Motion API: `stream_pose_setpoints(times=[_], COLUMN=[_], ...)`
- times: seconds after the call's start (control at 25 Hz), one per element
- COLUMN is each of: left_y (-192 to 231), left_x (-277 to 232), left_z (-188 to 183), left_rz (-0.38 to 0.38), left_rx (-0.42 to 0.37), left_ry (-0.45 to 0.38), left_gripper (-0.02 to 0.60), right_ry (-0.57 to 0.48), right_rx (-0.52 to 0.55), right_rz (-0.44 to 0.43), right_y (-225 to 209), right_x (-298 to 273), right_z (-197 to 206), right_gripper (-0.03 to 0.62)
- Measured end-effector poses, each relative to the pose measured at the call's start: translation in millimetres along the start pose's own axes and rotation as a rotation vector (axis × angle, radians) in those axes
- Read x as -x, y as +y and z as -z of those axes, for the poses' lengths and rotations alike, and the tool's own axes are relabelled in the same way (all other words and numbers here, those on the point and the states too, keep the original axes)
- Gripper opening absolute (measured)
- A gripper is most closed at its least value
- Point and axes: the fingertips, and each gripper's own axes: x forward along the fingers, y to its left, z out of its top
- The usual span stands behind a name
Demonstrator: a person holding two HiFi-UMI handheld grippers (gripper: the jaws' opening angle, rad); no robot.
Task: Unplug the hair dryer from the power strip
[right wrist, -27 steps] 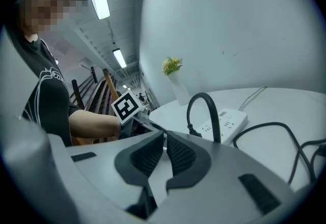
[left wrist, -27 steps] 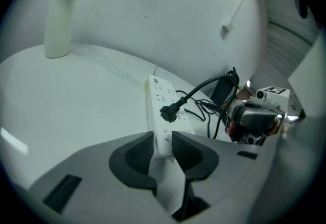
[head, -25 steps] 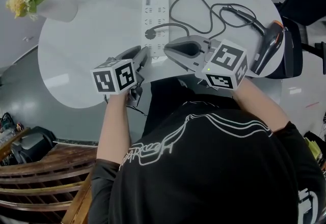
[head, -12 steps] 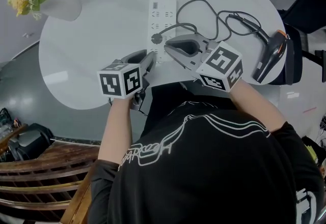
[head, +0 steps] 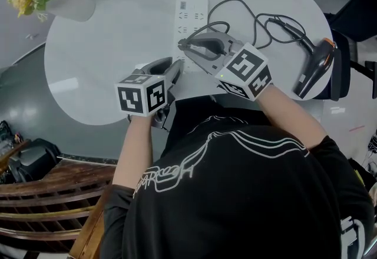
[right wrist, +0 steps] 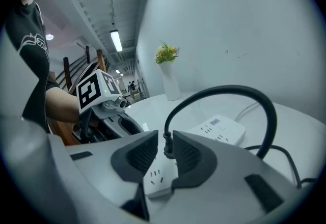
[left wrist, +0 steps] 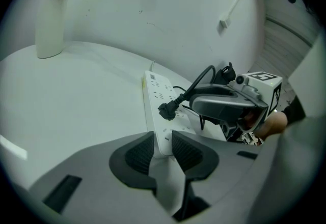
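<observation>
While the black plug (left wrist: 167, 111) sits in a socket about halfway along the white power strip (head: 192, 7), the right gripper (right wrist: 164, 142) has its jaws set around it. They are only narrowly apart. One pad is against the plug body and a thin gap shows on the other side, so no firm clamp can be seen. The left gripper (left wrist: 163, 149) has its jaws closed on the near end of the power strip, which is pinched between the two ribbed pads. The strip lies flat in the middle of the round white bench (head: 106, 52), running from near to far. From the plug a black cord (head: 235, 5) arches up, loops across the bench to the right and reaches the hair dryer (head: 312, 66). The hair dryer lies at the bench's right edge, well apart from both grippers. A white vase (head: 70, 6) with yellow flowers stands at the far left.
</observation>
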Motion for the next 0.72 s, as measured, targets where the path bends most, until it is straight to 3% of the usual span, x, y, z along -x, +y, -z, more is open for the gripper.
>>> stream_pose_setpoints(times=[0.72], left_y=[-1], left_x=[-2], left_z=[-1], left_rz=[-0.020], left_rx=[-0.005], left_ry=[-0.012], left_gripper=[0.112], right_ry=[0.047], right_rx=[0.241], right_rz=[0.088], right_y=[-1], right_x=[-19], right_z=[0], right_gripper=[0.026])
